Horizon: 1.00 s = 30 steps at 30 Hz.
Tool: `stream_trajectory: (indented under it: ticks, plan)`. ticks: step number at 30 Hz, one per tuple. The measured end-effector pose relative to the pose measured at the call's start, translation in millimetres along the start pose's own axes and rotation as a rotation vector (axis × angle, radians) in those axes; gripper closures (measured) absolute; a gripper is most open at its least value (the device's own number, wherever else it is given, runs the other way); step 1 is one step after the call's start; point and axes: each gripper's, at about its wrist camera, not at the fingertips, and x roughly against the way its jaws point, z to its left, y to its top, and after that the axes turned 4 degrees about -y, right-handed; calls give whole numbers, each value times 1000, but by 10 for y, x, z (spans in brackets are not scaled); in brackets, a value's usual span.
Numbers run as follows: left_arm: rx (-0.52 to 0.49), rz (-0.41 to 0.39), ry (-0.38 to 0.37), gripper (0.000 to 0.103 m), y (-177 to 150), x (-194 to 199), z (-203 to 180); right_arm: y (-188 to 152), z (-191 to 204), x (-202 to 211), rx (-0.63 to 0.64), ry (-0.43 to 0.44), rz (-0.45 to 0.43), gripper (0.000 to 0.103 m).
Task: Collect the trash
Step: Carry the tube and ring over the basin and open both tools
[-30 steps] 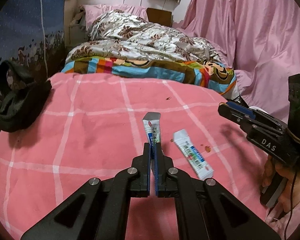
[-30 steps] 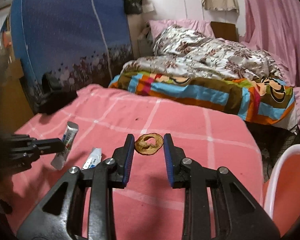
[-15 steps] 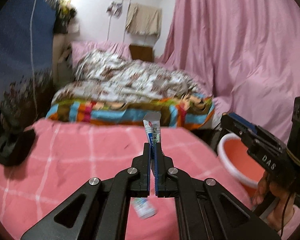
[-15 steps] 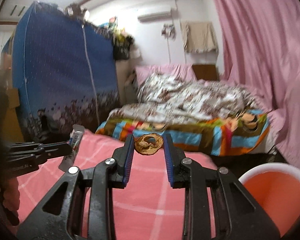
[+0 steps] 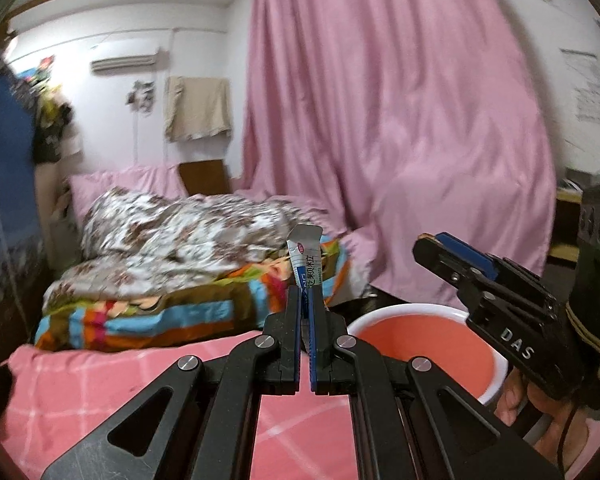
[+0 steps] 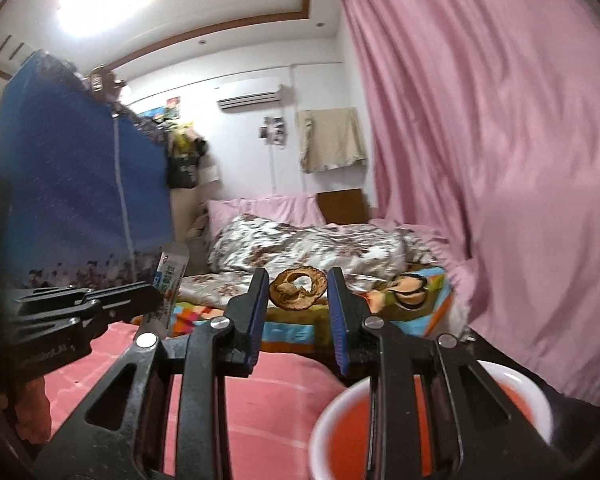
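Left gripper (image 5: 305,300) hides the sachet's (image 5: 306,256) lower half; bucket (image 6: 512,376) cropped.

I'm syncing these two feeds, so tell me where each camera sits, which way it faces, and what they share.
Left wrist: on the left tool, facing the bed; its fingers pinch a sachet; the right tool and a hand show at right.
Right wrist: on the right tool, facing the same bed; it holds a dried peel ring; the left tool shows at left.
Shared: bed, pink curtain, red bin, pink checked cloth, both tools.
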Motion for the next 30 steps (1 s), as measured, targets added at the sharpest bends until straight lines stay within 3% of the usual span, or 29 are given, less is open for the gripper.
stream_trajectory:
  ticks: [10,18,30]
  plan:
    - [-57,24,-116,102,-22,-450,-524,-67,-555,63,-40,-129,72,66]
    - [-49,122,-172,102,-152,-745,-732,-252,-823,-18,-70,-193,186,66]
    - [10,252,-225,102,-311,-1065,-803,-453,-1095,-135,-137,-222,306,66]
